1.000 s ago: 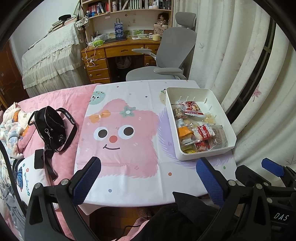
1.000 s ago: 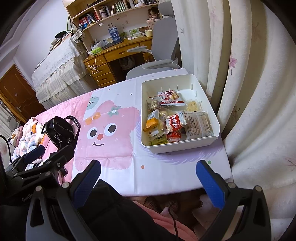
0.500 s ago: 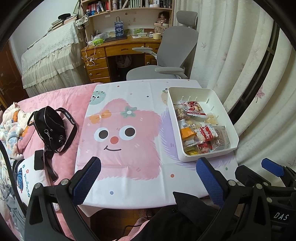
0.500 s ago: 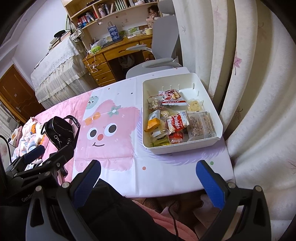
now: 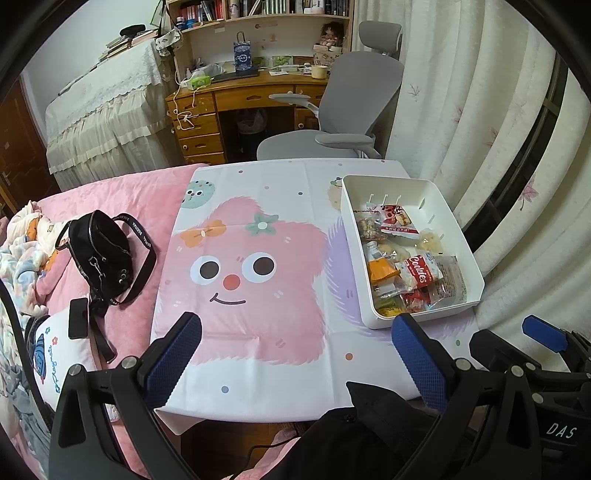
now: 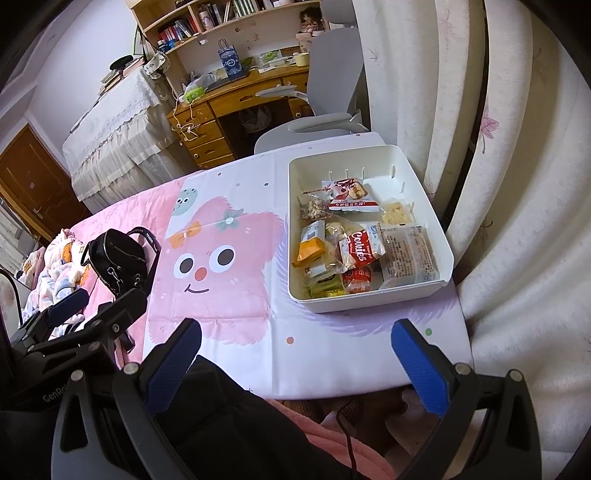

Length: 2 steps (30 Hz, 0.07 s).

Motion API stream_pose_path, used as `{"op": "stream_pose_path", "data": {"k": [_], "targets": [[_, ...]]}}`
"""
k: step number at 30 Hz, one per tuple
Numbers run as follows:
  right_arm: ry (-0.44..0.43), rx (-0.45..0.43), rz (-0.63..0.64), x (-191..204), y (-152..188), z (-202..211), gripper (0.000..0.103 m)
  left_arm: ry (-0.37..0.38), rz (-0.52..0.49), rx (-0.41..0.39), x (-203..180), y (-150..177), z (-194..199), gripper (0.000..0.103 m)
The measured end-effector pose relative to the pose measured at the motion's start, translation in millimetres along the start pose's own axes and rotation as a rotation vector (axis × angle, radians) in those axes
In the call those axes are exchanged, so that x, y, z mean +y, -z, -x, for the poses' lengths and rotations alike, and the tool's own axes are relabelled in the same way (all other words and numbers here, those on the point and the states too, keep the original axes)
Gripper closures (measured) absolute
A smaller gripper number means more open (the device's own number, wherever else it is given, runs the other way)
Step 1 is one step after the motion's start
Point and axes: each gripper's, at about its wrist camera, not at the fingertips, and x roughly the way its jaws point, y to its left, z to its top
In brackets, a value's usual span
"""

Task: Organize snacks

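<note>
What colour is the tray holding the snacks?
White, clearest in the right wrist view: tray.

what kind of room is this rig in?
Most likely a home bedroom or study: a wooden desk with bookshelves, a grey office chair, and a pink quilt beside the cartoon-print table cover holding the snack bin.
</note>
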Motion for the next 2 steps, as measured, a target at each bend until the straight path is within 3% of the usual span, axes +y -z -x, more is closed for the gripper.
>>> {"op": "stream_pose_path", "data": {"k": [2], "targets": [[0.000,0.001,-0.002,-0.3,-0.6,0.1,0.000,0.001,-0.004,0.000,-1.9,-1.9,-1.2,0.001]]}}
